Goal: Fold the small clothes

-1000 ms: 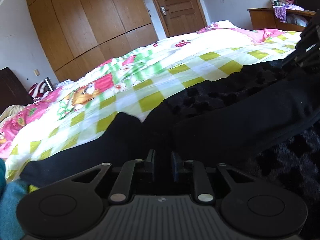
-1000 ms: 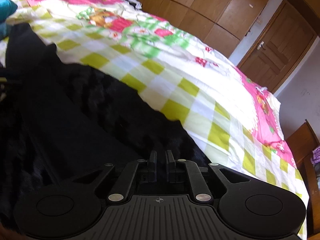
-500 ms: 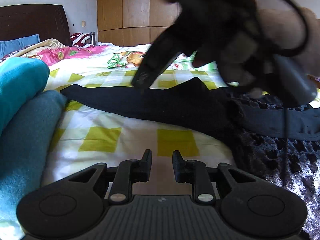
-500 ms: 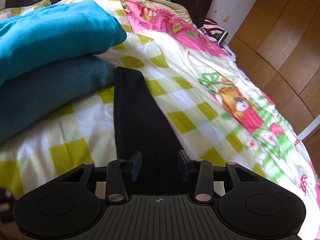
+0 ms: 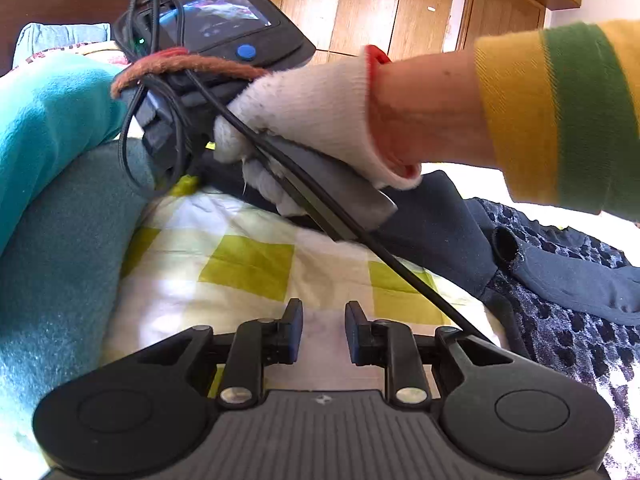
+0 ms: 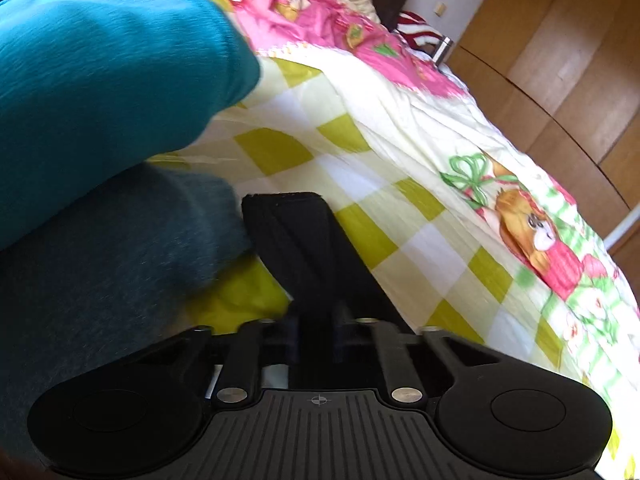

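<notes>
Right gripper (image 6: pixel 316 334) has advanced, now pinching the black garment (image 6: pixel 304 240); left gripper (image 5: pixel 320 330) narrowly open.

Two low fisheye views, each looking forward over its own tool, close above the bed.

The left wrist view faces the wardrobe (image 5: pixel 360 4) at the top of the frame, with the gloved hand (image 5: pixel 316 112) very near. The right wrist view faces along the checked quilt (image 6: pixel 400 184). Both share this quilt and the teal folded pile (image 6: pixel 100 80) at the left.
</notes>
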Motion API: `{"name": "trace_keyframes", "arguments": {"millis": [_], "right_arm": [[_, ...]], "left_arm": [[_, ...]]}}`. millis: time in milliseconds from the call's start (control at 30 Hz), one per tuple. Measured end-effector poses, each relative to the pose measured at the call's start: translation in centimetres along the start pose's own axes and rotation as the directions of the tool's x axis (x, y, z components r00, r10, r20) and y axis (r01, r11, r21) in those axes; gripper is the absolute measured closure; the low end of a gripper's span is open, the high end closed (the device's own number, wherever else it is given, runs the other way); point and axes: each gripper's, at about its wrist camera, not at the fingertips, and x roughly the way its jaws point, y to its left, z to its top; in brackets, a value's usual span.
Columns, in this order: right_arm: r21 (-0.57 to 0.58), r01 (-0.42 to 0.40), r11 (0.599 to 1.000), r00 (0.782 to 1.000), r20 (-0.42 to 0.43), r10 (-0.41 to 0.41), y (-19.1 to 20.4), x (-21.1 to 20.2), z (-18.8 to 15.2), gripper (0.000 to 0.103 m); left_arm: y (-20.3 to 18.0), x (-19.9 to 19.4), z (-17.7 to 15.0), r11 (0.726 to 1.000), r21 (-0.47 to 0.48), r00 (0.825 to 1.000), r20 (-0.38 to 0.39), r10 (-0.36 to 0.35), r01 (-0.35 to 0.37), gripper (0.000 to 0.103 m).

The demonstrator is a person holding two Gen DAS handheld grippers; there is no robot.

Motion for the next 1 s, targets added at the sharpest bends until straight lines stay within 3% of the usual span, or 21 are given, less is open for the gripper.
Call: {"name": "trace_keyframes", "arguments": {"millis": [133, 267, 400, 533, 667, 733, 833, 867, 1000], "right_arm": [[0.112, -0.012, 0.994, 0.996, 0.091, 0.002, -4.4, -5.4, -0.3, 0.097], [0.295, -0.018, 0.955, 0.981, 0.19, -0.04, -12.3, -15.3, -3.7, 0.098], [0.502, 0.016, 0.865, 0.965, 0.219, -0.145, -19.8, -24.6, -10.2, 0.098], [0.691, 0.063, 0.72, 0.945, 0.191, -0.267, -24.9, -30.4, -19.5, 0.097], [0.84, 0.1, 0.534, 0.942, 0.092, -0.322, -28.0, -32.3, -29.5, 0.097], [0.868, 0.159, 0.471, 0.944, 0.007, -0.33, -28.9, -31.2, -33.6, 0.097], [0.874, 0.202, 0.442, 0.963, -0.095, -0.252, -29.3, -27.4, -38.5, 0.094], [0.881, 0.209, 0.425, 0.964, -0.114, -0.24, -28.9, -26.6, -39.7, 0.087], [0.927, 0.139, 0.348, 0.974, -0.064, -0.217, -29.0, -26.8, -42.4, 0.082]], "left_arm": [[-0.2, 0.3, -0.2, 1.0, 0.006, 1.0, 0.006, -0.004, 0.004, 0.063], [-0.6, 0.0, -0.5, 0.999, 0.043, 1.0, 0.025, 0.003, -0.004, 0.057], [-1.8, -0.7, -0.3, 0.997, 0.072, 0.999, 0.038, 0.01, -0.013, 0.057], [-5.0, -2.3, 0.7, 0.993, 0.118, 0.997, 0.081, -0.014, 0.004, 0.053], [-10.4, -2.8, 0.7, 0.965, 0.261, 0.995, 0.079, -0.065, 0.042, 0.05], [-13.2, -2.2, 0.5, 0.939, 0.338, 0.994, 0.054, -0.092, 0.068, 0.047], [-16.9, -0.6, 0.4, 0.895, 0.437, 0.995, 0.003, -0.105, 0.093, 0.047], [-17.8, -0.1, 0.4, 0.88, 0.466, 0.995, -0.008, -0.1, 0.092, 0.047], [-20.3, 0.9, 0.7, 0.83, 0.555, 0.998, -0.008, -0.064, 0.058, 0.047]]}}
